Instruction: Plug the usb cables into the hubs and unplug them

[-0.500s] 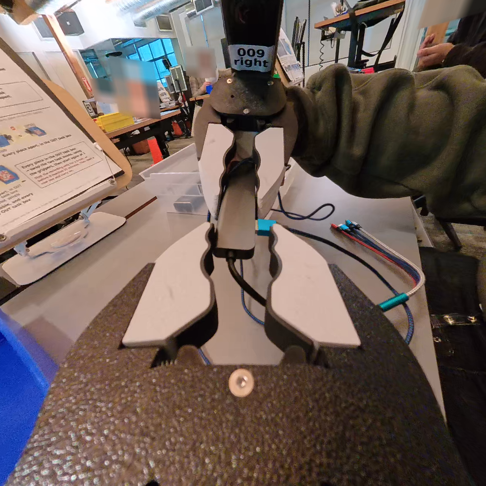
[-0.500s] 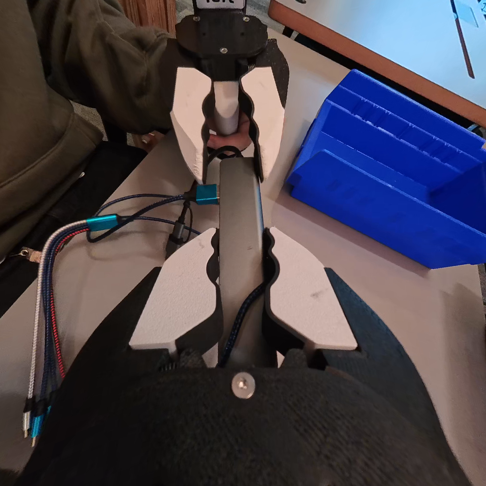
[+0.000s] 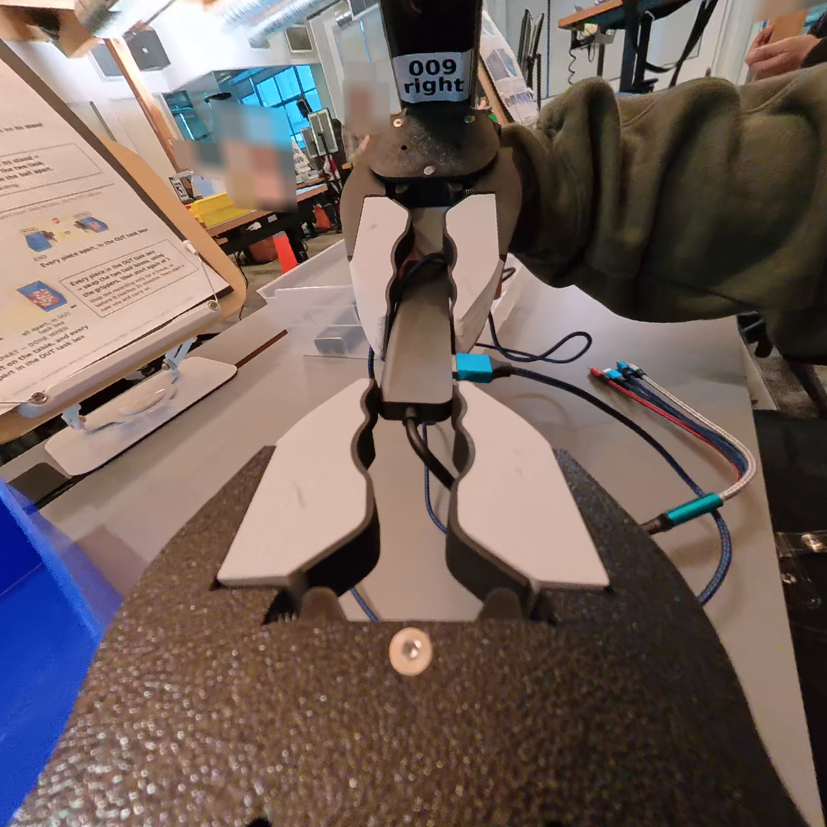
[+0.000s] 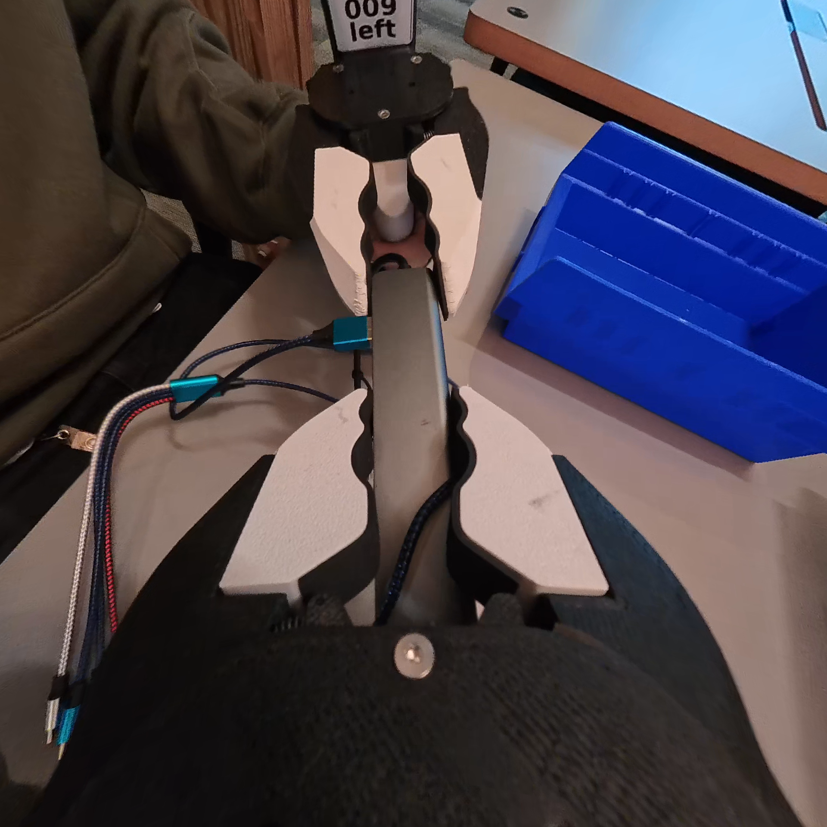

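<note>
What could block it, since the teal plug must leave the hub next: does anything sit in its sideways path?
Nothing visible does. The teal plug sticks out of the side of the hub, between the left gripper and right gripper holding its ends; outward lie only its cable and the table.

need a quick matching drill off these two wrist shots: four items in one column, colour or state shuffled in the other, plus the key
Items
1. hub
2. teal USB plug
3. bin
4. loose connector ends

Descriptions
A. blue, sitting on the table to the right in the right wrist view
B. grey bar, with a gripper at each end
C. lying free on the table, plugged into nothing
D. seated in the side of the grey bar

Pairs: 1-B, 2-D, 3-A, 4-C
</note>
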Motion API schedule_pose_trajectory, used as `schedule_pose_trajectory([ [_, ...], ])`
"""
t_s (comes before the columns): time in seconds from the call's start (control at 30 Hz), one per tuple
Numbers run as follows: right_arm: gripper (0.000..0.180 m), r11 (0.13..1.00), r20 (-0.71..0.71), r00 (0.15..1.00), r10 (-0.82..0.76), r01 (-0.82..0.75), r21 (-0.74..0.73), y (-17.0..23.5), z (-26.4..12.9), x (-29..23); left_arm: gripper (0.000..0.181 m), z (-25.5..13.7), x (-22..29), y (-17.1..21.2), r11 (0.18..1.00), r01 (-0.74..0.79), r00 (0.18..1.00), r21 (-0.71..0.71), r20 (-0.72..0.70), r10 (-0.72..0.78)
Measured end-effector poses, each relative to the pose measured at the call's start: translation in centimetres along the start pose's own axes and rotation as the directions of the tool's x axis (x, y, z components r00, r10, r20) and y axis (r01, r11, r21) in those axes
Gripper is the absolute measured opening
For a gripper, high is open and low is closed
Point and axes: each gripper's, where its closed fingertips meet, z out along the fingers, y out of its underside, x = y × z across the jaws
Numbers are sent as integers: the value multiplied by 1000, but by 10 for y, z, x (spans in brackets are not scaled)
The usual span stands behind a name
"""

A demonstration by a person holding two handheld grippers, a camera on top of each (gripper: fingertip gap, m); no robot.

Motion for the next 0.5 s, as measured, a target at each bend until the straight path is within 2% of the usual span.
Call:
schedule_pose_trajectory([
  [0.1, 35, 999, -33, 999, 43, -43, 10, 1, -2, 8, 30, 3, -3, -2, 999, 36, 998, 41, 40, -37],
  [0.2, 57, 992, -239, 964, 118, -126, -16, 7, -20, 37, 30, 3, -16, -1, 996, 61, 988, 59, 141, -69],
  [0.27, 70, 985, -414, 895, 168, -172, 29, 2, -39, 47, 30, -2, -28, -1, 999, 19, 966, 47, 257, -31],
  [0.33, 68, 977, -589, 780, 211, -186, 104, -6, -54, 49, 30, -7, -40, -3, 999, -2, 933, 42, 360, -13],
  [0.4, 61, 952, -663, 683, 306, -230, 202, -14, -48, 39, 30, -12, -49, -3, 998, 6, 899, 61, 437, -32],
  [0.5, 60, 930, -681, 636, 362, -196, 311, -30, -12, 23, 30, -16, -56, 2, 998, 4, 851, 58, 524, -34],
])
